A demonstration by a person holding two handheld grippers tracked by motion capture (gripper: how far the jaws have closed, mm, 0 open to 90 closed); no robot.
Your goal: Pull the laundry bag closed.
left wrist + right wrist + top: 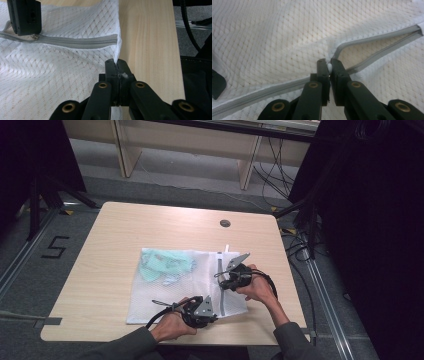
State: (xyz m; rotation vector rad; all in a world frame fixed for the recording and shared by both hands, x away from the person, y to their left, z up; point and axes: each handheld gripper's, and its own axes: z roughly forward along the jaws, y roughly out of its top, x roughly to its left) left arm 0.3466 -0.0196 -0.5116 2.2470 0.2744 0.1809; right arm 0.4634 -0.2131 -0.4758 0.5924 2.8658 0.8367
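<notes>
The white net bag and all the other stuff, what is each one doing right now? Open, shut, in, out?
Mesh bag: flat on the table, green cloth inside.
Zipper: shut on one side of the pull, open on the other.
Zipper pull: pinched in the right gripper.
Left gripper: shut on the bag's edge.
Right gripper: shut on the zipper pull.
Green cloth: crumpled inside the bag.

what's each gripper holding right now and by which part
Both hold the white mesh laundry bag. The left gripper pinches its corner edge just past the zipper's closed end; the right gripper pinches the white zipper pull.
</notes>
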